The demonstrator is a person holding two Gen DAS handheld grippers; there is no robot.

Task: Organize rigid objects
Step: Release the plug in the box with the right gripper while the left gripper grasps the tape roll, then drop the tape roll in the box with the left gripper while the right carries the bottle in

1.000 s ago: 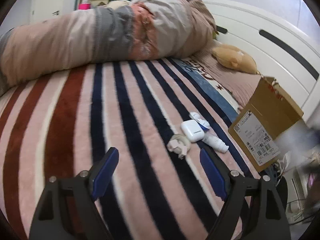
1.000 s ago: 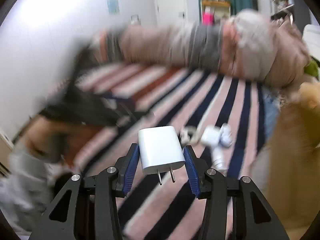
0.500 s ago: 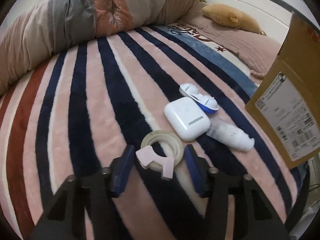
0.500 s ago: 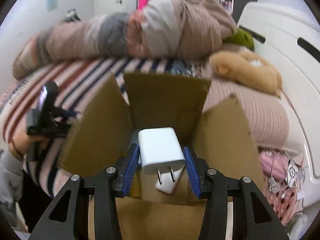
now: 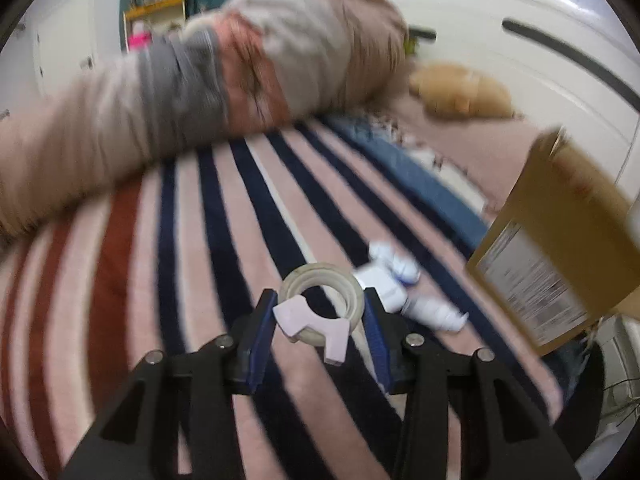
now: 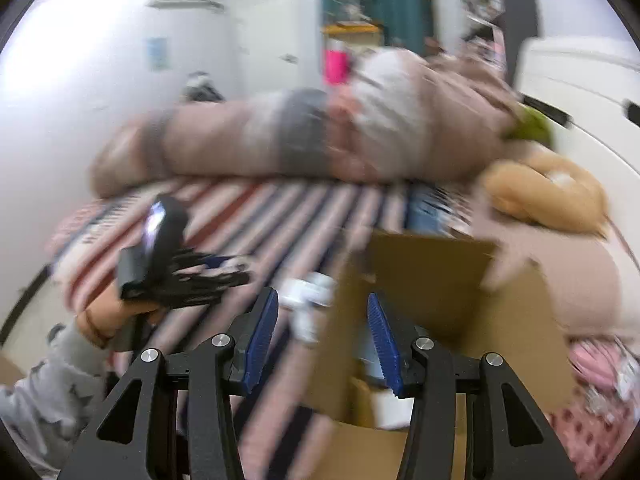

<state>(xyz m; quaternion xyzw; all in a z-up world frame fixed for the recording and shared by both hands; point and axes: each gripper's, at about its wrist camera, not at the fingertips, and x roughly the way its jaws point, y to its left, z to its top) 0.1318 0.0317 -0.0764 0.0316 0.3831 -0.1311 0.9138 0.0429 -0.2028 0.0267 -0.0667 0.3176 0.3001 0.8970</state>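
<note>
At lower centre the left gripper point(image 5: 320, 314) pinches the tape point(image 5: 322, 300), which could slip on its curved sides, while the right gripper point(image 6: 323, 330) jaws are spread, empty, beside the box point(image 6: 432, 280).

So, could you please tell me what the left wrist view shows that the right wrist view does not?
Only the left wrist view shows the tape roll clamped in the left gripper, and the shipping label on the box's side. Only the right wrist view shows the empty right gripper, the box's open top, and the person's hand. Both show the cardboard box and striped blanket.
</note>
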